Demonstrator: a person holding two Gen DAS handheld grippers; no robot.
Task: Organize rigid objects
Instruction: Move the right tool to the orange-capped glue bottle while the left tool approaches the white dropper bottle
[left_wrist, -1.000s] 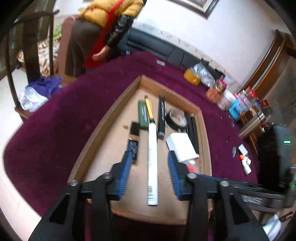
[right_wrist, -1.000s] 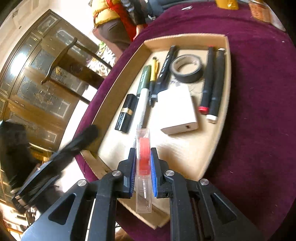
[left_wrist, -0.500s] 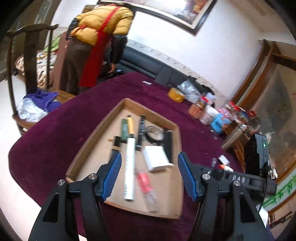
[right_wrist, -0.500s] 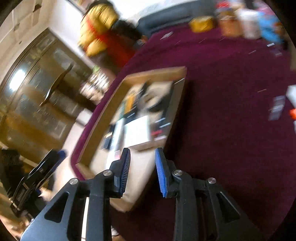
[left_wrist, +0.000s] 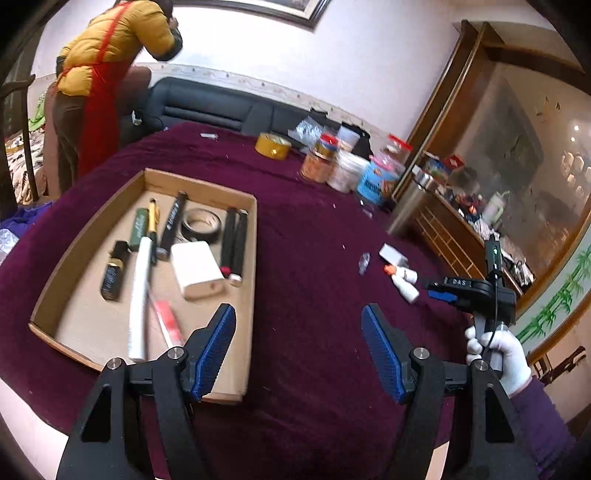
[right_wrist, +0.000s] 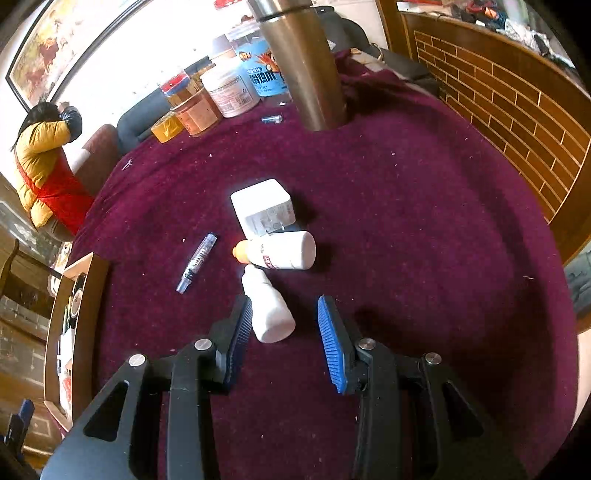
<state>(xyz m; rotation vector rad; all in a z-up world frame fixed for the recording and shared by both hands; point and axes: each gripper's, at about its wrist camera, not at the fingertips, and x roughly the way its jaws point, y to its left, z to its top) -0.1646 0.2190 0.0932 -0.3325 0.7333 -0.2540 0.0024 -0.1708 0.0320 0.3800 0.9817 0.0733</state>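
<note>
The cardboard tray (left_wrist: 254, 258) on the purple cloth holds a white power bank (left_wrist: 197, 269), a tape roll (left_wrist: 201, 227), markers, pens, a lipstick and a red cutter in a clear case (left_wrist: 170, 321). My left gripper (left_wrist: 299, 350) hovers over bare cloth just right of the tray, its jaws opening with nothing between them. Further right, my right gripper (right_wrist: 286, 332) points down at a small white bottle (right_wrist: 269, 310). Its jaws are opening, and the bottle's base lies between them without the pads pressing on it. Beyond lie an orange-capped white bottle (right_wrist: 280, 251), a white adapter (right_wrist: 264, 206) and a small clear tube (right_wrist: 195, 262).
A steel flask (right_wrist: 303, 62) and several jars (right_wrist: 229, 92) stand at the table's far side, with a yellow tape roll (left_wrist: 272, 146). A person in a yellow jacket (left_wrist: 110, 48) stands by the sofa. A wooden cabinet (right_wrist: 498, 92) lies to the right. A gloved hand (left_wrist: 495, 350) holds the right gripper.
My right gripper let go of the red cutter, left it in the tray and swung right to the bottles. My left gripper opened wider and swung right, off the tray.
</note>
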